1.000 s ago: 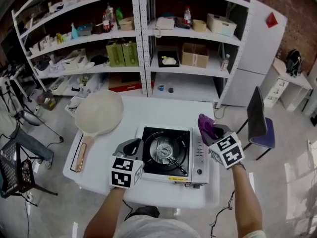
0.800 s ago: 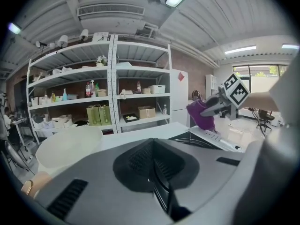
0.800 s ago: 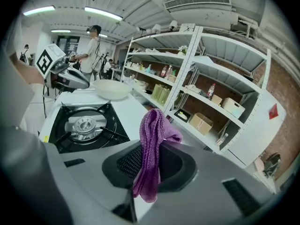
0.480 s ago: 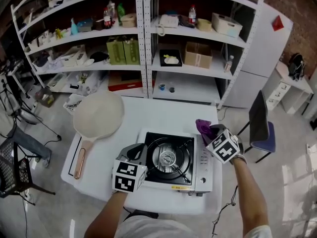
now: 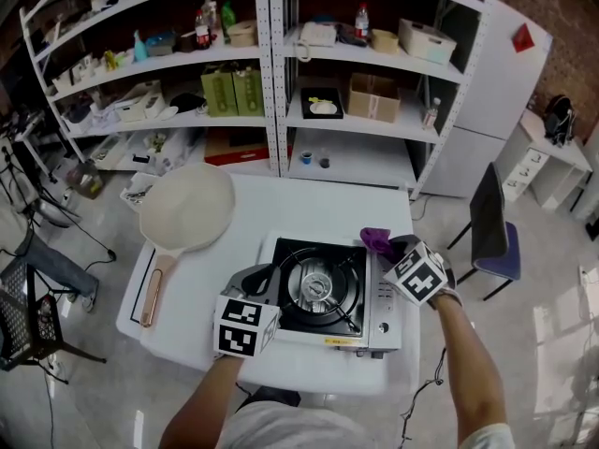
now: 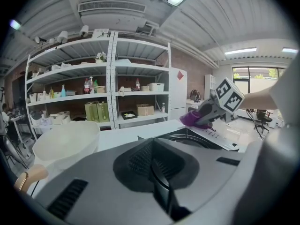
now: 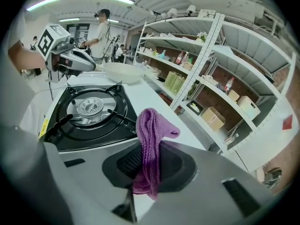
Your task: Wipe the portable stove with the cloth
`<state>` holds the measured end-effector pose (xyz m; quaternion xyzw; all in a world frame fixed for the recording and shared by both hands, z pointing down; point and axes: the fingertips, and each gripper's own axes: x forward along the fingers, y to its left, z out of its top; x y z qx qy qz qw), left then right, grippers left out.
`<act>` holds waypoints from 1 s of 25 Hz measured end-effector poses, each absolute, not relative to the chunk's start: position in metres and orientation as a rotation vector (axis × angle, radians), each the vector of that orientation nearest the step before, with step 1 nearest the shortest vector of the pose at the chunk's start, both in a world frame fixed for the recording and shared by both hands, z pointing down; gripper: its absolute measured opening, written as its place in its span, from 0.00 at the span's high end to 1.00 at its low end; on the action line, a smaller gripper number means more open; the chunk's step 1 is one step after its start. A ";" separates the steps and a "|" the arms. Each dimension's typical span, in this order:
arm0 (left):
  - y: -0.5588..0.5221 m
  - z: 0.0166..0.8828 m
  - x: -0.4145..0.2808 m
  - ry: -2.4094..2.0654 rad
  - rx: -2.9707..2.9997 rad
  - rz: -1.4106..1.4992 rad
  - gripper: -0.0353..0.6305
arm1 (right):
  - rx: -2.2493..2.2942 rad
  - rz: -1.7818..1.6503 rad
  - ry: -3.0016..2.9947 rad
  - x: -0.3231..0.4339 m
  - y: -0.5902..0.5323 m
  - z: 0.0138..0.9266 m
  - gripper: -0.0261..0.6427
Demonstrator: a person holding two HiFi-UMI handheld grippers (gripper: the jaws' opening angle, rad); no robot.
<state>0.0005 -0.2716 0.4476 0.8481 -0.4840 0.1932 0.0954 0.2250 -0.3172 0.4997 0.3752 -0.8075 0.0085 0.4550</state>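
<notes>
Head view looks steeply down on a white bench (image 5: 318,206) with the portable stove (image 5: 323,293) at its near edge, black top and round burner in the middle, silver control strip along its right side. The right gripper (image 5: 390,248) sits at the stove's far right corner, about 1 o'clock from the burner, and its jaws are clamped on the purple cloth (image 5: 377,240), which bunches out past the jaw tips over that corner; whether the cloth touches the metal cannot be told from above. The right gripper view shows the cloth (image 7: 150,144) pinched upright between the jaws of the right gripper (image 7: 147,172), a folded tuft flopping to 3 o'clock at the top, with the stove (image 7: 89,111) lying beyond at 10 o'clock. The left gripper (image 5: 255,281) rests at the stove's left edge, about 9 o'clock from the burner. In the left gripper view its jaws (image 6: 157,172) are pressed together with nothing between them, and past them lie the stove (image 6: 187,137) and, at 2 o'clock, the right gripper (image 6: 200,117) with the cloth (image 6: 190,120) low over the control strip. A white frying pan (image 5: 187,209) with a wooden handle (image 5: 154,288) lies on the bench at 10 o'clock from the stove, well apart from it. White shelves (image 5: 271,110) stocked with boxes and bottles stand behind the bench, and a dark chair (image 5: 487,227) stands on the floor at 3 o'clock.
</notes>
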 end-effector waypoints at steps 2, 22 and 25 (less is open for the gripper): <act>-0.267 0.448 0.003 -1.437 2.518 0.578 0.94 | 0.926 0.019 -1.997 0.225 -0.311 0.500 0.86; -0.211 0.448 0.024 -1.421 2.531 0.576 0.94 | 0.812 0.011 -2.032 0.213 -0.231 0.502 0.86; -0.204 0.448 0.026 -1.425 2.530 0.575 0.94 | 0.797 0.012 -2.037 0.212 -0.221 0.503 0.86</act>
